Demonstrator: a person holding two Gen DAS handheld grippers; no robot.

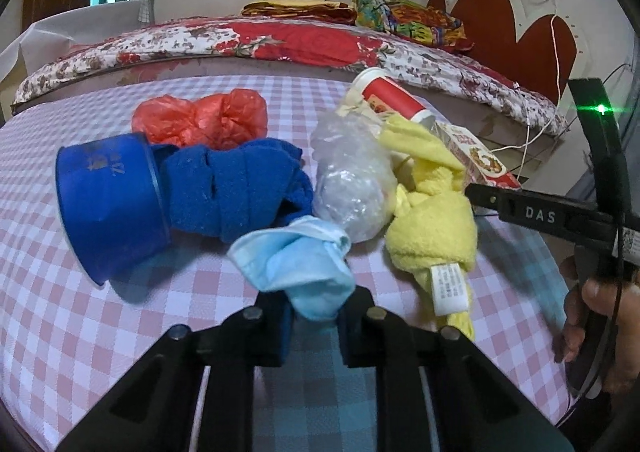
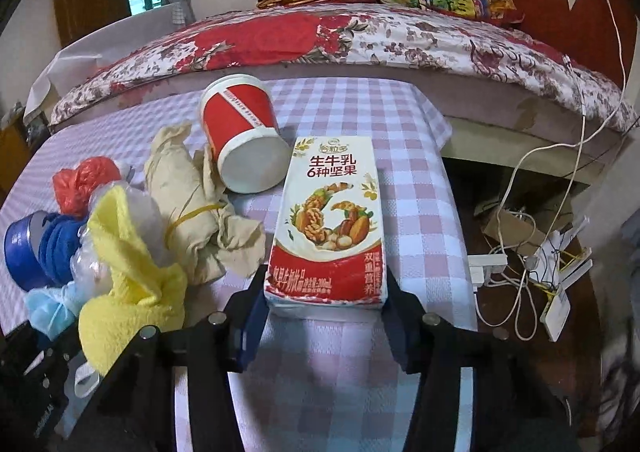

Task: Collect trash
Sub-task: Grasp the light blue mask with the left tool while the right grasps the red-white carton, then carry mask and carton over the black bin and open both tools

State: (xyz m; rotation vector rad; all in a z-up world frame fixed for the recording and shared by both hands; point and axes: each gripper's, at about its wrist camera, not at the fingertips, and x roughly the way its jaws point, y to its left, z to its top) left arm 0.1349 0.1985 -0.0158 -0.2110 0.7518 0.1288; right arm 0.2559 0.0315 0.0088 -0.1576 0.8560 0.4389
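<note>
Nearest the lens, the left gripper (image 1: 316, 312) is pinching the near end of a crumpled light-blue face mask (image 1: 294, 264), its 2 jaws drawn narrow on the soft fabric. The mask is lying on the pink-and-white checked tablecloth (image 1: 80, 332), just in front of a clear crinkled plastic bag (image 1: 348, 187). It is looking light, limp and easy to crush, so a bite on the bunched end should be holding it, though the loose part will be dangling and may be dragging on its neighbours.

The right gripper (image 2: 326, 300) is bracketing the near end of a red-and-white rectangular milk carton (image 2: 330, 219) lying flat, well to the right of the clear bag. Both pads are sitting against the carton's side edges; I am judging this a grip, though how firmly they are pressing I cannot tell. The carton is looking stiff at its edges but dentable on its broad faces, and its glossy skin may be slipping, so squeezing across the narrow sides near the end is the sound hold.

Around the clear bag, a knotted yellow cloth (image 1: 432, 228) is touching it on the right, a rolled blue towel (image 1: 236, 187) is lying to its left beside a blue plastic tub (image 1: 108, 203), a red plastic bag (image 1: 200, 119) is sitting behind, and a red paper cup (image 2: 240, 135) is tipped over beyond.
</note>
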